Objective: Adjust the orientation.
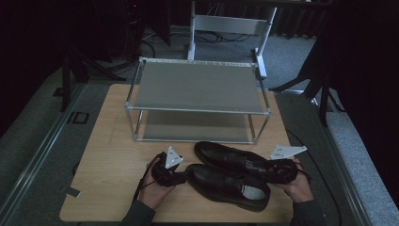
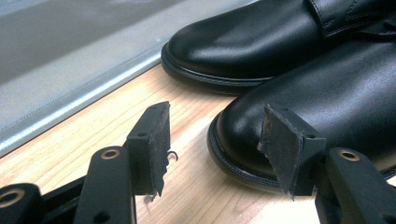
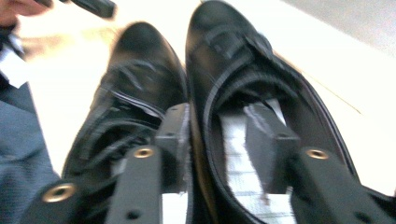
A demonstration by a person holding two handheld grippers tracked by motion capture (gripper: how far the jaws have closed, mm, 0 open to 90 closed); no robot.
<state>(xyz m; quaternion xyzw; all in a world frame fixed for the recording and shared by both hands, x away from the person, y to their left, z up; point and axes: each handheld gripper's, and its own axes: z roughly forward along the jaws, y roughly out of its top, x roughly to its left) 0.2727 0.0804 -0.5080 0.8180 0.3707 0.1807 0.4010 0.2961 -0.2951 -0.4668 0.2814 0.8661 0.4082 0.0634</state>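
Looking down from the high view, two black leather shoes lie side by side on the wooden desk (image 1: 108,155), just in front of a two-tier metal shoe rack (image 1: 197,101) whose shelves face the person, so the pair sits where it can be lifted straight onto a shelf. The near shoe (image 1: 226,186) and the far shoe (image 1: 226,157) touch along their sides with toes pointing to the left, which lets each hand work from one end: the left gripper (image 1: 181,177) sits at the toe of the near shoe, and the right gripper (image 1: 277,170) sits at the heels. From the left gripper view, the jaws stand wide apart with bare desk between them; one frayed pad (image 2: 280,144) is just in front of the near shoe's toe cap (image 2: 327,107), and I cannot tell whether it touches, while the other pad is clear, so this gripper holds nothing and seems placed to steady or take the toe. The far shoe's toe (image 2: 243,42) lies beyond, beside the rack's lower rail (image 2: 84,88). From the right gripper view, blurred, the jaws straddle the inner wall at the heel end of one shoe (image 3: 252,93), one jaw inside on the pale insole, the other between the two shoes next to its neighbour (image 3: 135,84); they look parted rather than pinched, apparently set for a grip on that wall.
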